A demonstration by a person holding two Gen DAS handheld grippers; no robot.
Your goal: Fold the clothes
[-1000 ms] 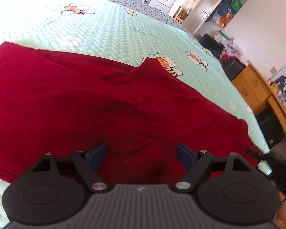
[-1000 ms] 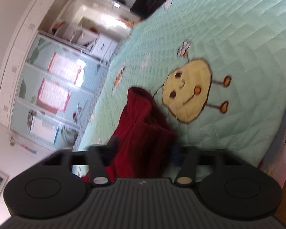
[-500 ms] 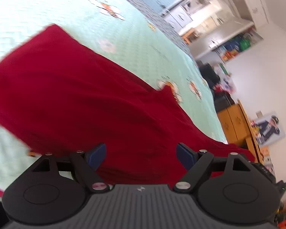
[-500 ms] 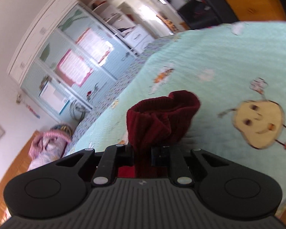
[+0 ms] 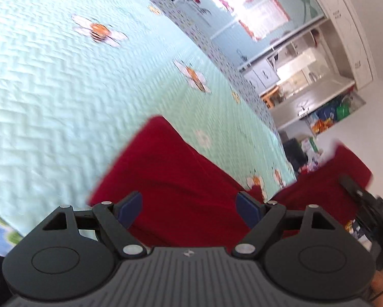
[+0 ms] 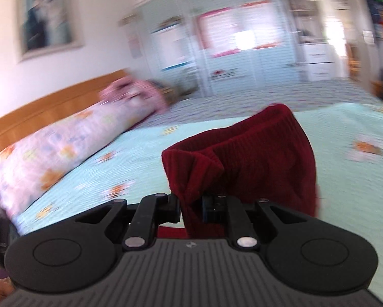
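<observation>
1. A mint quilted bedspread [image 5: 63, 89] with bee prints stretches ahead of both grippers; pale blue wardrobes [image 6: 217, 51] and a wooden headboard [image 6: 51, 105] stand beyond.
2. The left gripper [image 5: 189, 208] gapes wide above the red garment [image 5: 181, 192], gripping nothing.
3. The right gripper [image 6: 191, 208] pinches a bunched fold of it.
4. Compared with a second ago, the right view has rolled level and the fold is raised.

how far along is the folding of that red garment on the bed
Early. Done: the right gripper is shut on a bunched edge of the dark red ribbed-knit garment, lifted above the pale green quilted bedspread. In hand: that edge hangs raised. The left gripper is open over the rest of the cloth, which lies spread on the bed. Left: no neat fold shows yet; every fold remains.
</observation>
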